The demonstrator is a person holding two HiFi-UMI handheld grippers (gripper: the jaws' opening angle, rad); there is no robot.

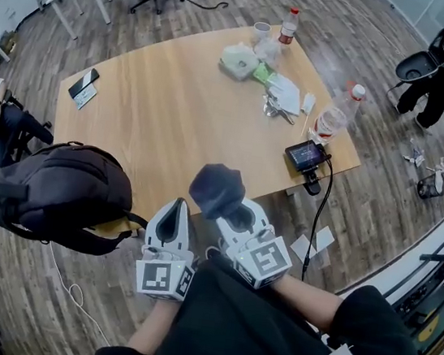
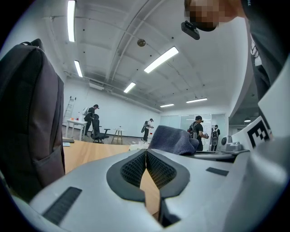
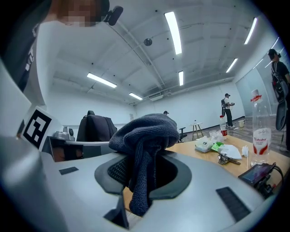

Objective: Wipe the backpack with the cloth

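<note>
Currently my right claw (image 1: 232,212) grips the dark cloth (image 1: 216,188) at lower centre; my left claw (image 1: 169,224) is closed, empty, beside the backpack (image 1: 60,191) at lower left.

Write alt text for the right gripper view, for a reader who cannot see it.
The right gripper is shut on a bunched dark blue-grey knitted cloth. A black backpack stands behind on the left; on the right, a light wooden table holds a clear plastic bottle with a red cap.
</note>
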